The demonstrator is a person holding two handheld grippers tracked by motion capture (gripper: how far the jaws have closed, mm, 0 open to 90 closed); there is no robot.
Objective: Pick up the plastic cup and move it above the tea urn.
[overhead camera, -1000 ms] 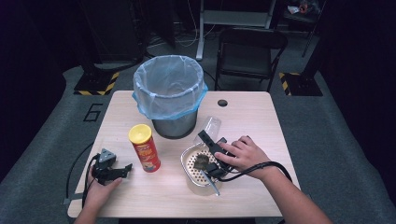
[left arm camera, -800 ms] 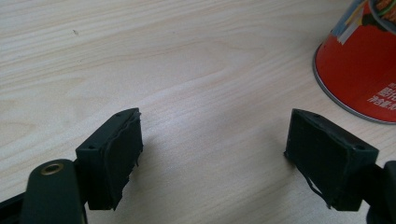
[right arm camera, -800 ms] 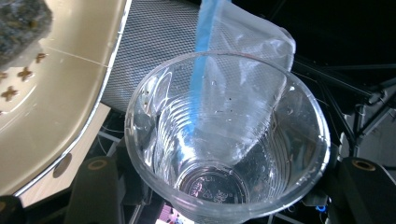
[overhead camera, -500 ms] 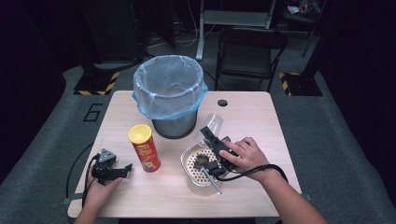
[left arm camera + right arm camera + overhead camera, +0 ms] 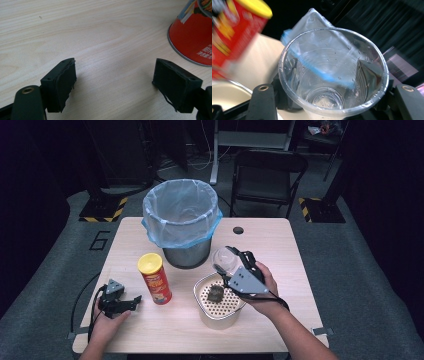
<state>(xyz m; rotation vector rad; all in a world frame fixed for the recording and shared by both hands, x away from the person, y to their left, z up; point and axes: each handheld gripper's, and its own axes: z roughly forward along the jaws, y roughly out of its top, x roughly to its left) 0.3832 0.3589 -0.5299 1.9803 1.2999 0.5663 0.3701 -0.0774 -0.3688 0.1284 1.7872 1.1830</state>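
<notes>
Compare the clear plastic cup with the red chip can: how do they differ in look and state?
The clear plastic cup is see-through and empty; the red chip can is opaque, printed, with a yellow lid. The cup is held off the table in the right gripper, tilted; the can stands upright on the table, untouched. Both are round containers.

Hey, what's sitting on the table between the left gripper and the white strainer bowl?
The red chip can with its yellow lid stands between the left gripper and the strainer bowl, seen in the high view.

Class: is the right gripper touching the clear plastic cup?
Touching. In the right gripper view, the right gripper clamps the clear plastic cup, its black jaws pressed against both sides of the cup's wall.
</notes>
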